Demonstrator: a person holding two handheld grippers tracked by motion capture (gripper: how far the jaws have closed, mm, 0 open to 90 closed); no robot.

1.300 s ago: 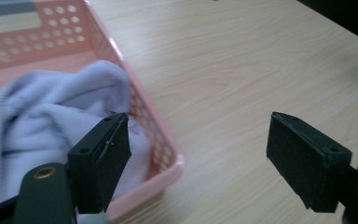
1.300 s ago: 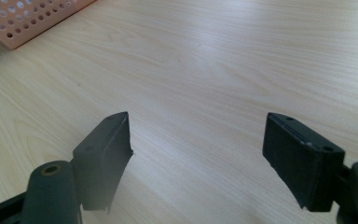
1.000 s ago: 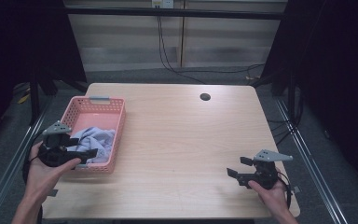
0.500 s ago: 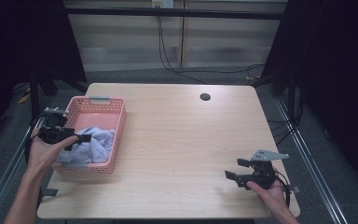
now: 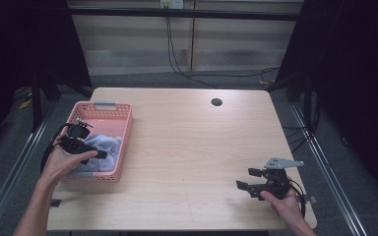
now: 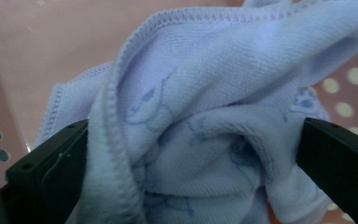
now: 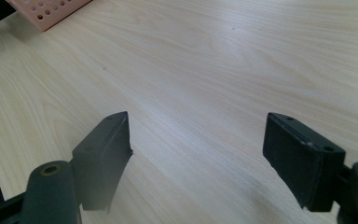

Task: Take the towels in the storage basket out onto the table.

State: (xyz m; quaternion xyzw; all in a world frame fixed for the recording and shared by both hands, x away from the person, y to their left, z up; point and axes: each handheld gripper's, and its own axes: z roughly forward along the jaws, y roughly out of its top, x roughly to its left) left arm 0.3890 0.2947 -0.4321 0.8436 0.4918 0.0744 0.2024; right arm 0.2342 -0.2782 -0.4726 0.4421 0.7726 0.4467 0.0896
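A pale lilac cloth (image 5: 103, 143) lies crumpled in a pink perforated basket (image 5: 106, 105) at the table's left. My left gripper (image 5: 97, 155) reaches down into the basket onto the cloth. In the left gripper view its jaws stand wide, have just been opening, and a bunched fold of the cloth (image 6: 223, 84) sits between them. My right gripper (image 5: 246, 179) rests low over the table's near right corner, open, with bare wood between its fingers (image 7: 105, 154).
The light wooden table (image 5: 187, 142) has a dark cable hole (image 5: 216, 102) near its far edge. A corner of the pink basket (image 7: 51, 11) lies far off in the right gripper view. Dark floor and metal rails flank both sides.
My left hand has moved from the basket's near left corner inward and down onto the cloth. The right gripper has kept still.
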